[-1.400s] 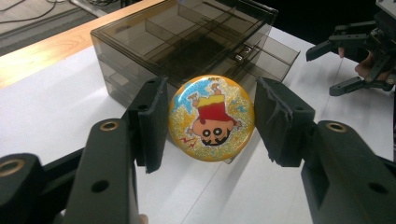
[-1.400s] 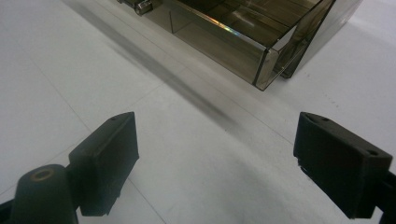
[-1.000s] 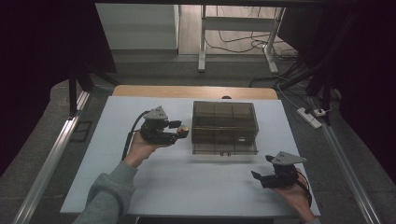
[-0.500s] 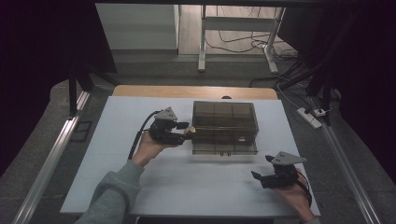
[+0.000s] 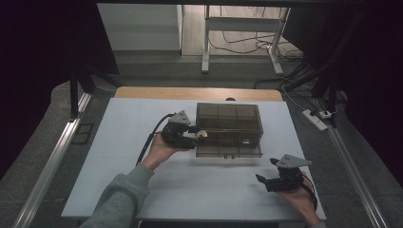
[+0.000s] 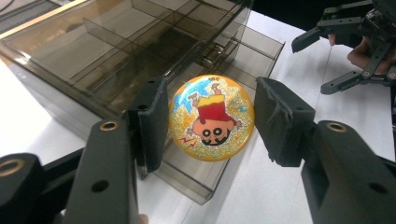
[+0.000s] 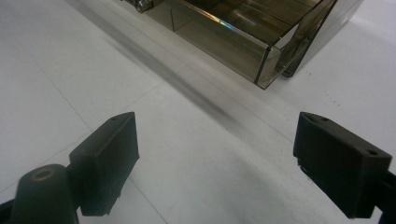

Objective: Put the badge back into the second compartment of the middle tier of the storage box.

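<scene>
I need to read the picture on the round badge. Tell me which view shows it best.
The left gripper view: the round badge sits large and sharp between the left gripper jaws, its cartoon figure upside down. The high view shows the badge as a tiny coloured dot beside the smoky plastic box.
</scene>
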